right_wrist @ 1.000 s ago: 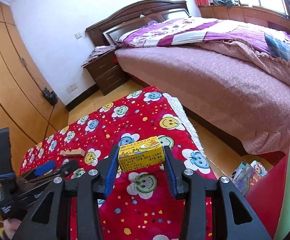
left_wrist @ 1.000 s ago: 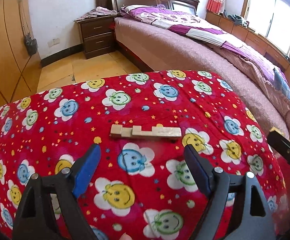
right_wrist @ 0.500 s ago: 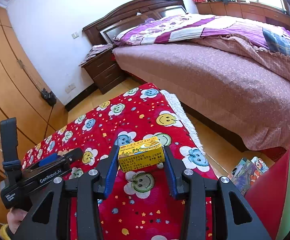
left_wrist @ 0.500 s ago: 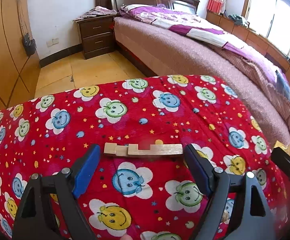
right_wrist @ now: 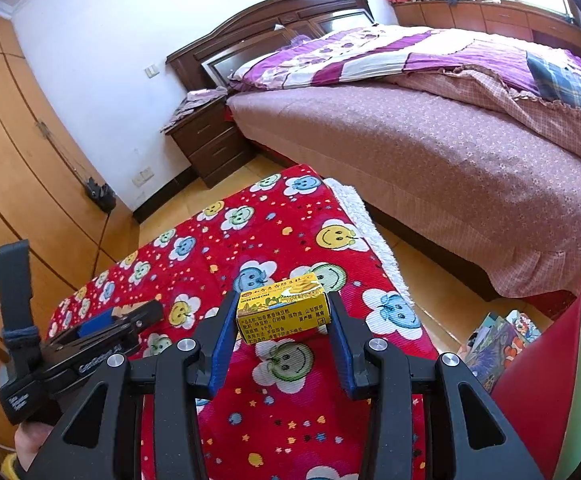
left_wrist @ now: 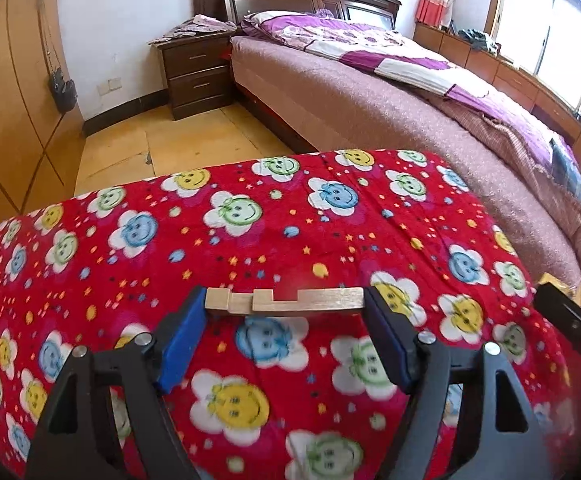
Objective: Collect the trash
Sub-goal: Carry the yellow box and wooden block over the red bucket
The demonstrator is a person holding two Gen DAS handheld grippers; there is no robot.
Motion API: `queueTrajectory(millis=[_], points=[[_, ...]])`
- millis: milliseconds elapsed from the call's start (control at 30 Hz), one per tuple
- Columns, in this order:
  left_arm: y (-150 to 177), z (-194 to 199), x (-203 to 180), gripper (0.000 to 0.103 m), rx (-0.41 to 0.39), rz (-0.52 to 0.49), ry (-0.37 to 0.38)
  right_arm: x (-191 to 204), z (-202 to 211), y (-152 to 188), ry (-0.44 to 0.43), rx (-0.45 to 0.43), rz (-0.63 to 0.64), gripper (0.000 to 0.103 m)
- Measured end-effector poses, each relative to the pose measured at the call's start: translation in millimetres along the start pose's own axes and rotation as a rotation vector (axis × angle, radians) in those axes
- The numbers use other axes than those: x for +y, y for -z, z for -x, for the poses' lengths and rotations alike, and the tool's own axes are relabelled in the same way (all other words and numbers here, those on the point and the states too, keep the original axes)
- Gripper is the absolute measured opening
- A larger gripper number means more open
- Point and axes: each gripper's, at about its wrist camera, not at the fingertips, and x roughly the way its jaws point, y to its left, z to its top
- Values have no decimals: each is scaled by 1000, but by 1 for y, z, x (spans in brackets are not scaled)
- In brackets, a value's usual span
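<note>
In the lower middle of the left wrist view, the left gripper [left_wrist: 286, 312] brackets a pale, notched wooden strip [left_wrist: 285, 301] that lies flat on the red fleece blanket printed with smiley-face flowers [left_wrist: 250, 240]. Its jaws have just been closing, and the blue pads [left_wrist: 182, 340] now meet the two ends of the strip; whether they already press firmly I cannot tell. The grip runs end to end along the strip's longest span, so any tilt as it lifts could let the piece pivot out and drop back onto the blanket. The soft pile may also catch under the pad tips and come up with it.

In the lower centre of the right wrist view, the right gripper [right_wrist: 282, 320] pinches a small yellow cardboard box with green and black print [right_wrist: 283, 310], held clear above the blanket. The pads bear on its short ends, and thin card could crush or slide if the hand tips. The left gripper sits at the lower left of that frame, near enough that a careless swing could knock the two tools together. No bin shows clearly, so the carry may be long.
</note>
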Motion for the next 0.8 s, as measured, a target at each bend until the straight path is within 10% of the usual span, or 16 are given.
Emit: queueTrajectory(millis=[800], points=[[53,143,3,77,-121,63,96,21,103,15,-88,-57,30,44]])
